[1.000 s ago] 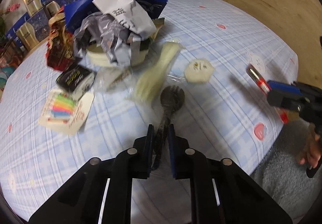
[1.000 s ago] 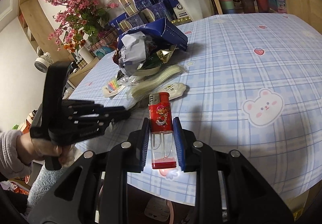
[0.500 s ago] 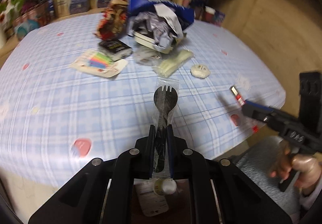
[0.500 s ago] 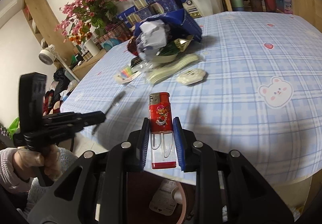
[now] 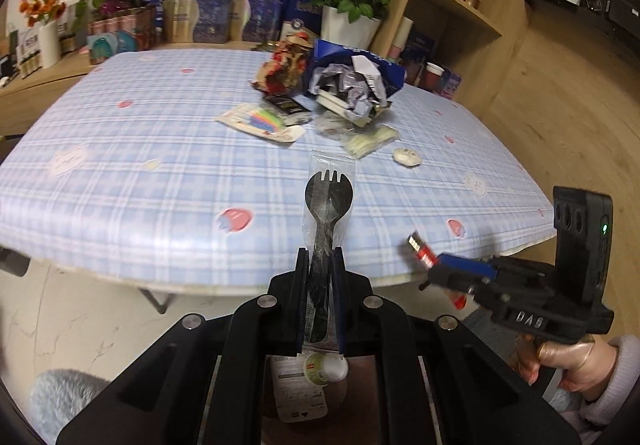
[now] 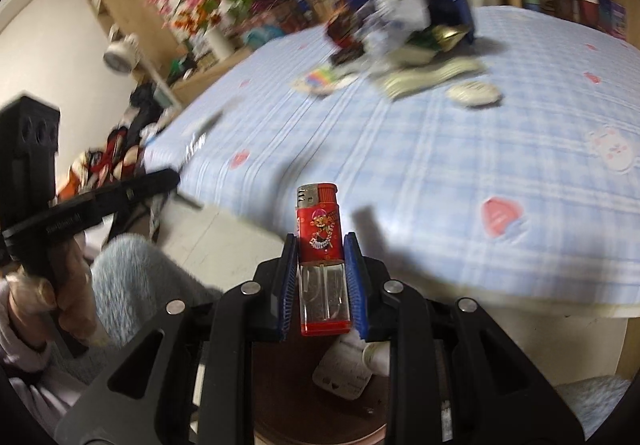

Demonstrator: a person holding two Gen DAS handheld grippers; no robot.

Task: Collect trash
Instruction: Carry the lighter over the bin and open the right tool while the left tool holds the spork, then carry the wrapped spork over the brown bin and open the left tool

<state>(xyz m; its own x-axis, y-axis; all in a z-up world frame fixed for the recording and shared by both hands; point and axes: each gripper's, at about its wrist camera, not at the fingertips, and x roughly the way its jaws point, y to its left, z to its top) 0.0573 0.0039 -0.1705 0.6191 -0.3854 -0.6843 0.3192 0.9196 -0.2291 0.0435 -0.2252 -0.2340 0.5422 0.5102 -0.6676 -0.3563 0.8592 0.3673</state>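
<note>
Tongs [image 5: 319,265] [image 6: 321,261] off the blue checked tablecloth [image 5: 160,149], above pale floor [image 5: 80,317]

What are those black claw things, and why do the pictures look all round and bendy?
They are grabbers a person squeezes by hand, each carrying a tiny wide-eyed camera that bends the view. One picture looks along the left gripper, which pinches a wrapped black spork. The other looks along the right gripper, which pinches a red lighter. Both are held off the edge of the table, where a trash pile, candles and wrappers lie.
</note>
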